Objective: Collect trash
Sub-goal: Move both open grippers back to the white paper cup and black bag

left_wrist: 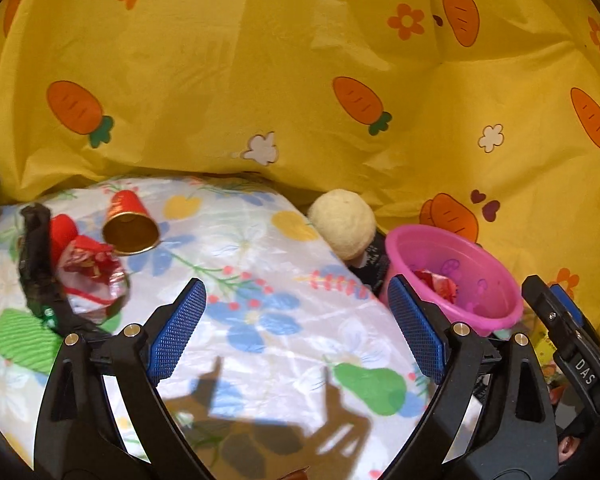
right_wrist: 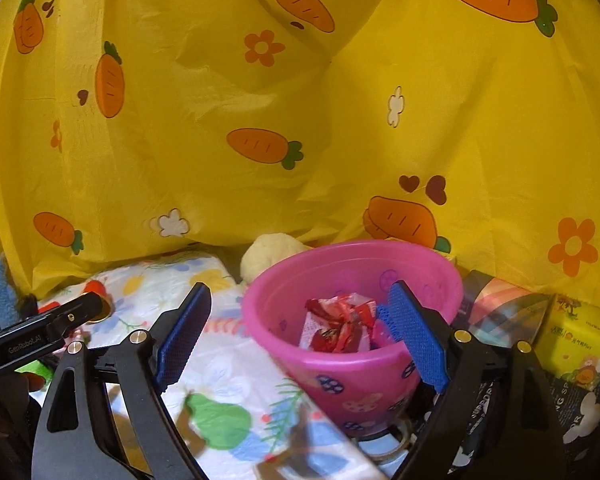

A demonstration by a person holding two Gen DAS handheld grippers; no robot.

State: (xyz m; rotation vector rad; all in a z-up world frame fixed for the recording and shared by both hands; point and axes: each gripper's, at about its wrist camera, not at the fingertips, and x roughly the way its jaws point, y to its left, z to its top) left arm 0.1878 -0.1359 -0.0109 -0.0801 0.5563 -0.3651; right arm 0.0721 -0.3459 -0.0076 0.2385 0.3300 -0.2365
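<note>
Both the left gripper (left_wrist: 296, 332) and right gripper (right_wrist: 300, 336) gape empty. The wrapper (left_wrist: 94, 280) and cup (left_wrist: 130, 222) lie at ten o'clock; the bin (right_wrist: 428, 264) looks tilted, so a careless nudge could tip it.

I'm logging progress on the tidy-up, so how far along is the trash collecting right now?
Done: one crumpled red-and-white wrapper already lies in the pink bucket. In hand: nothing; the left hand-held gripper and the right hand-held gripper are both open and empty. Left: a red paper cup on its side and another crumpled wrapper on the floral cloth.
</note>
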